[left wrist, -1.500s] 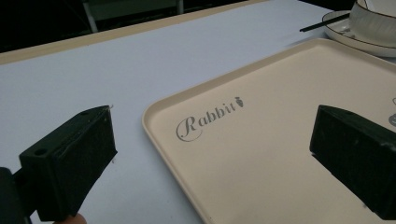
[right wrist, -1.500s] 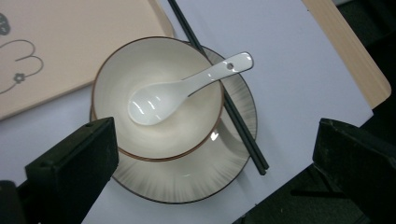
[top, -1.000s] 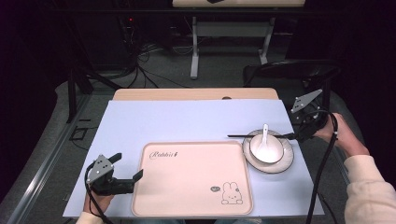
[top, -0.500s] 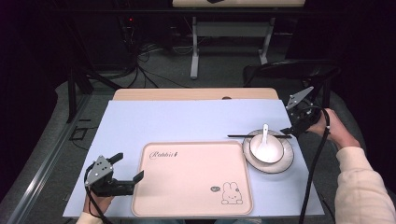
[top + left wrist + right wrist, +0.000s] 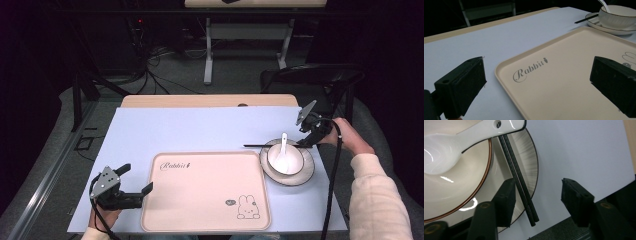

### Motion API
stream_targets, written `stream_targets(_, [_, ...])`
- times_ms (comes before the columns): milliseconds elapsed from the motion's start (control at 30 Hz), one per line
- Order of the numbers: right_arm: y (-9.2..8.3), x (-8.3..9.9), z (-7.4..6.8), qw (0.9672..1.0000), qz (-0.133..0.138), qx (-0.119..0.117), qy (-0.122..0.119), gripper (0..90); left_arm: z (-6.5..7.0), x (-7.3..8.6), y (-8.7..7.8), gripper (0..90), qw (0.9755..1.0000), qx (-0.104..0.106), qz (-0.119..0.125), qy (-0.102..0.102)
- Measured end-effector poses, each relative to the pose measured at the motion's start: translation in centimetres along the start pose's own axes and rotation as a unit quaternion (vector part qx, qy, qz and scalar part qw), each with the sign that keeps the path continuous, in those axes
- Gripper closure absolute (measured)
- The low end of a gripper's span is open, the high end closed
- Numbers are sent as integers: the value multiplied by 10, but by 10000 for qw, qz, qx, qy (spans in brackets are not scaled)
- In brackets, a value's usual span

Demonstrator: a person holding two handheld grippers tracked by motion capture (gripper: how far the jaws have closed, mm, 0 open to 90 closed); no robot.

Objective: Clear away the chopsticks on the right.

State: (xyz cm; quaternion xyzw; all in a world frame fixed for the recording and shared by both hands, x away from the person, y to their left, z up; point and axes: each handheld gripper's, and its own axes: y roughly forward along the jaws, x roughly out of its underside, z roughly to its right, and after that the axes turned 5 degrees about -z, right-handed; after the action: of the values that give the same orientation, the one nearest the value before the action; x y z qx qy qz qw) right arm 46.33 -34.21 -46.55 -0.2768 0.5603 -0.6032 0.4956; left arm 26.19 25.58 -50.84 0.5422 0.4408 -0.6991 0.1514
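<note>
A cream tray [image 5: 205, 192] printed with a rabbit lies at the table's front centre. Right of it a striped plate [image 5: 306, 172] carries a white bowl [image 5: 285, 159] with a white spoon [image 5: 283, 142] in it. Two black chopsticks [image 5: 267, 145] rest across the plate's far rim. My right gripper [image 5: 305, 141] is open around their right ends; in the right gripper view the chopsticks [image 5: 520, 182] lie beside the left jaw of the gripper [image 5: 537, 187]. My left gripper [image 5: 136, 178] is open at the tray's left edge, and its jaws [image 5: 541, 75] straddle the tray [image 5: 574, 75] corner.
A pale blue cloth [image 5: 200, 130] covers the table, with a wooden strip [image 5: 200, 101] bare at the far edge. A dark chair [image 5: 310, 75] stands behind the right corner. Cables and a desk frame sit on the floor beyond.
My right gripper has moved left and down, from off the table's right side onto the chopsticks' ends at the plate rim. The left gripper has barely shifted.
</note>
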Motion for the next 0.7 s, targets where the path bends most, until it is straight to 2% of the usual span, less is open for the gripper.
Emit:
stream_targets(33, [0, 0, 0, 10000, 0, 0, 0, 494, 0, 0, 0, 0, 10000, 0, 0, 0])
stream_targets(67, [1, -1, 0, 10000, -54, 7, -6, 539, 0, 0, 0, 0, 10000, -12, -14, 3])
stream_targets(100, [4, -3, 0, 10000, 19, -45, -14, 558, 0, 0, 0, 0, 10000, 2, -7, 3])
stream_targets(333, [16, -8, 1, 9990, -294, -93, -318, 651, 0, 0, 0, 0, 10000, -16, -13, 17])
stream_targets(367, [17, -9, 1, 9985, -382, -136, -360, 657, 0, 0, 0, 0, 10000, -16, -13, 17])
stream_targets(433, [18, -10, 0, 9985, -384, -144, -376, 665, 0, 0, 0, 0, 10000, -1, -5, 4])
stream_targets(500, [21, -14, 0, 9973, -482, -127, -531, 686, 0, 0, 0, 0, 10000, 2, -20, 17])
stream_targets(700, [27, -18, -2, 9962, -585, -220, -613, 699, 0, 0, 0, 0, 10000, -8, -22, 26])
